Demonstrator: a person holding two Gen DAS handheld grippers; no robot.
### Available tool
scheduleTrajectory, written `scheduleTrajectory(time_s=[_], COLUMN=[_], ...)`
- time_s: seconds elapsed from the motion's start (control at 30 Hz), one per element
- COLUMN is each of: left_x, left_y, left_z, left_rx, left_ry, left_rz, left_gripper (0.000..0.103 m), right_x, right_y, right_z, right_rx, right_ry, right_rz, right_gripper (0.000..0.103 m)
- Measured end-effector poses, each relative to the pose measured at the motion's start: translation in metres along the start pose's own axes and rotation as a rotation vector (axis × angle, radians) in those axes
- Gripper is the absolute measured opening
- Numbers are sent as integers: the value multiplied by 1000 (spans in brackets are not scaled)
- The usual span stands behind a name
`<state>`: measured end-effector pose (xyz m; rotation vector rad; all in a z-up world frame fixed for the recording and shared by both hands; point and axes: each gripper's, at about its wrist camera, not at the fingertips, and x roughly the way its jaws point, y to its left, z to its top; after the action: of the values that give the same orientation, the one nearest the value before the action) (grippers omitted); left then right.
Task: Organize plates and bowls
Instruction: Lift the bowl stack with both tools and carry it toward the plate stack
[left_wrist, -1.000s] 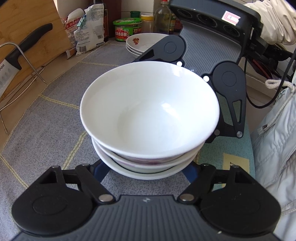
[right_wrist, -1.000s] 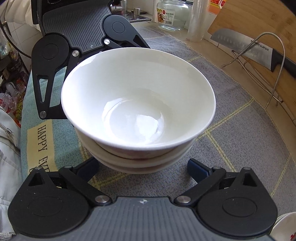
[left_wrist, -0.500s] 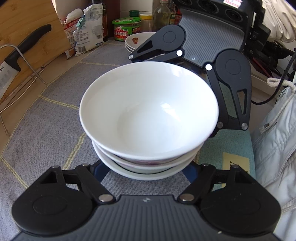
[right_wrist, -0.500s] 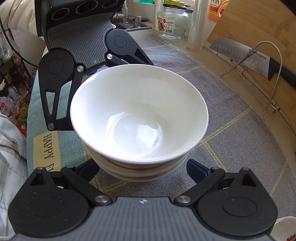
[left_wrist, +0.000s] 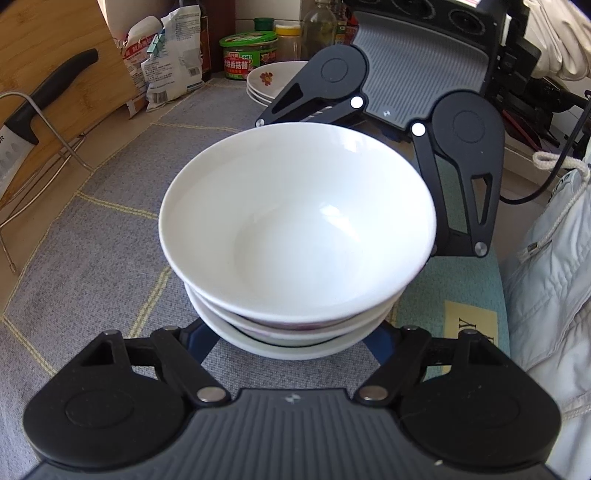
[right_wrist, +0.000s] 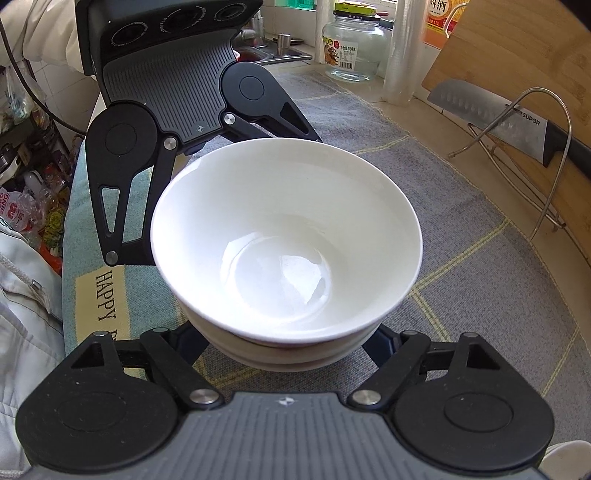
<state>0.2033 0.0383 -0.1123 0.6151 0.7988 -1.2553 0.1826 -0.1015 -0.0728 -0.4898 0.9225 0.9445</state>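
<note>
A stack of three white bowls (left_wrist: 295, 236) stands on the grey mat (left_wrist: 92, 258); it fills the middle of the right wrist view too (right_wrist: 286, 247). My left gripper (left_wrist: 291, 332) is open, its blue-tipped fingers either side of the stack's base, mostly hidden under the bowls. My right gripper (right_wrist: 288, 339) is open on the opposite side, fingers likewise spread around the base. Each gripper faces the other across the stack. A stack of flower-patterned plates (left_wrist: 271, 79) sits at the back of the mat.
A wire rack (left_wrist: 40, 147) with a knife (left_wrist: 48, 96) and a wooden board (left_wrist: 48, 55) stand along the left. Bags, jars and bottles (left_wrist: 247, 55) line the back. A glass jar (right_wrist: 352, 48) stands near the sink. A blue "HAPPY" mat (right_wrist: 103, 295) lies by the counter edge.
The right gripper has drawn back from the bowl stack, which now looks smaller and farther in its view. The left gripper and the bowls have stayed put.
</note>
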Motion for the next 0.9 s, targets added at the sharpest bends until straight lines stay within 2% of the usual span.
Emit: scheduleTrajectory(time_s=[0.23,0.9], left_x=[2,-2], left_y=[-1,-3], left_z=[2,-1], left_rx=[6,24], left_ry=[11,6], left_rz=[6,26], left_gripper=[80,81], right_x=[-2,-5], right_y=[-1,5], right_z=[-2,-1], right_rx=[8,4], right_ry=[-2,4], right_rz=[-4,-36], right_gripper=[86,86])
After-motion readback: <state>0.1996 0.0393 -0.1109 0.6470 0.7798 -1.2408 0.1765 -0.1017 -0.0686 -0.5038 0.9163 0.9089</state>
